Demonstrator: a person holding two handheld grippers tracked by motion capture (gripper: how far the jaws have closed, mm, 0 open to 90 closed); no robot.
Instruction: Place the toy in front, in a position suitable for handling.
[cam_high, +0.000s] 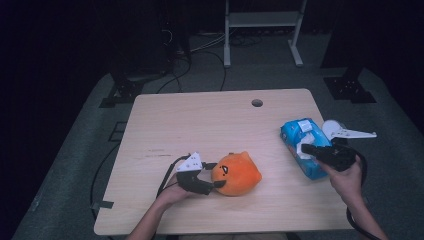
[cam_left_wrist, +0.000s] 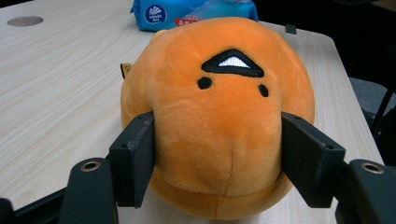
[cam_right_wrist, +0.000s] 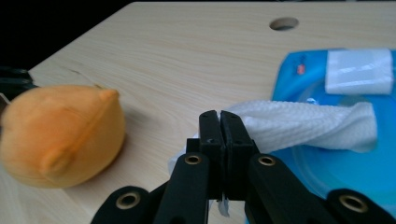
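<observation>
Left gripper clamped on orange plush toy, jaws pressing both sides; toy resting on bench, near front edge. Right gripper closed on white wipe drawn from blue wipes pack at bench right side.

The left gripper, low over the near table edge, points right with its jaws clamped on both sides of an orange plush toy. The right gripper points left, jaws pressed together on a white wet wipe.
</observation>
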